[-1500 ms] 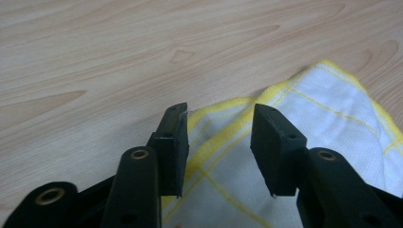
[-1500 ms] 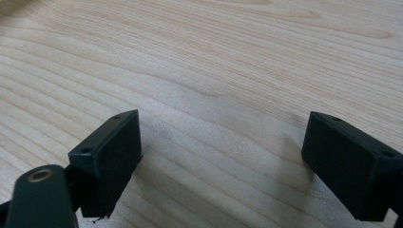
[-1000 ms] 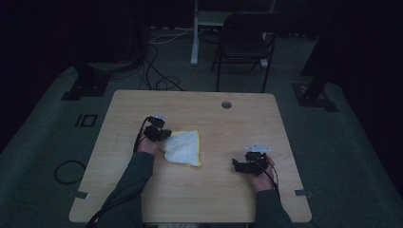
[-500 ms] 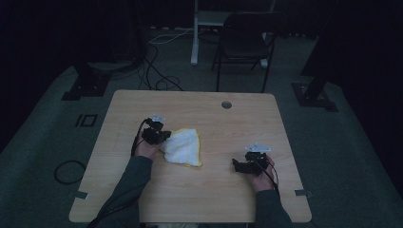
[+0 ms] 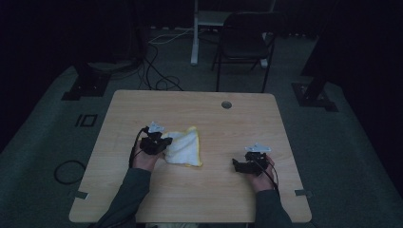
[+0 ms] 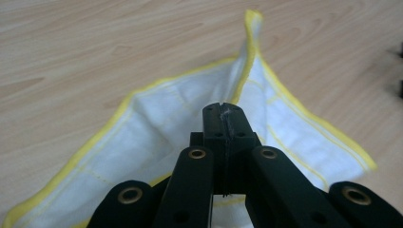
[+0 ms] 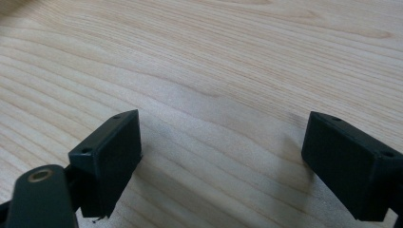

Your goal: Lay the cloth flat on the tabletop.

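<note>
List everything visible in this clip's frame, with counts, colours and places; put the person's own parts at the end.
cloth: 1, white with yellow edging, left-centre of the table, one part pinched in the left gripper
table: 1, light wood, centre of the high view
grommet hole: 1, grey, far edge of the table
chair: 1, dark, on the floor beyond the table
cables: several, dark and light, floor beyond the far left corner
left gripper: 1, black, jaws shut on the cloth
right gripper: 1, black, jaws open over bare wood, right of the table
forearms: 2, grey-green sleeves, coming in from the near edge
</note>
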{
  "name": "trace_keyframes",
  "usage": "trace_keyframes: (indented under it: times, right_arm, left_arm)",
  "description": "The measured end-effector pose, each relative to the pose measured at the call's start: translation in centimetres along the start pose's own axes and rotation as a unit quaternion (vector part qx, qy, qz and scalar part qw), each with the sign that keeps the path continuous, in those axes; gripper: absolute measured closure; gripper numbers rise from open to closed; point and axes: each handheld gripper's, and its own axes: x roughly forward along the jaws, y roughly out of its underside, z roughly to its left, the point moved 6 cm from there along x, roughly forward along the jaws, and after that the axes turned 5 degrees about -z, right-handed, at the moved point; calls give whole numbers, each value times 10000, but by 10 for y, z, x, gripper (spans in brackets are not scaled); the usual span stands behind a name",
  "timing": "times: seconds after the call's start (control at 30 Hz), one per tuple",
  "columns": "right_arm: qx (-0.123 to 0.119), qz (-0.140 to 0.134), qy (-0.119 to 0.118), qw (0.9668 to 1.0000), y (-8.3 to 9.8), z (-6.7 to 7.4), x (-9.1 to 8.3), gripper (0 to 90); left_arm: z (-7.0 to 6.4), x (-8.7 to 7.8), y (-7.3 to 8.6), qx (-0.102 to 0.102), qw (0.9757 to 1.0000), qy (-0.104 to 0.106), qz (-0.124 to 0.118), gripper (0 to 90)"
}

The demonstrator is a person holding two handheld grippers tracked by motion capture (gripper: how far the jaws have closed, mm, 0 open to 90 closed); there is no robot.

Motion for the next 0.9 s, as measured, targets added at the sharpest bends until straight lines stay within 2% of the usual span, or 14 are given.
trace_keyframes:
  times: [0.17,0.33,0.5,0.6,0.77,0.9]
  right_arm:
    - [-1,0,0,10000,0,0,0,128]
    - [31,-8,39,10000,0,0,0,149]
    - [23,19,69,10000,-3,6,-3,340]
    - [-89,7,80,9999,-6,12,-4,430]
    - [-79,-327,-356,9988,-20,32,-12,530]
    - [-24,-495,-712,9962,-32,48,-16,556]
  left_arm:
    - [-6,-10,12,-38,10000,60,-66,900]
    - [-15,-14,34,5,9998,169,56,900]
    - [-20,-12,46,-24,9995,285,144,900]
    - [-22,-12,50,8,9993,329,185,900]
    - [-24,-11,53,46,9992,339,196,900]
    - [-25,-11,53,54,9993,334,184,900]
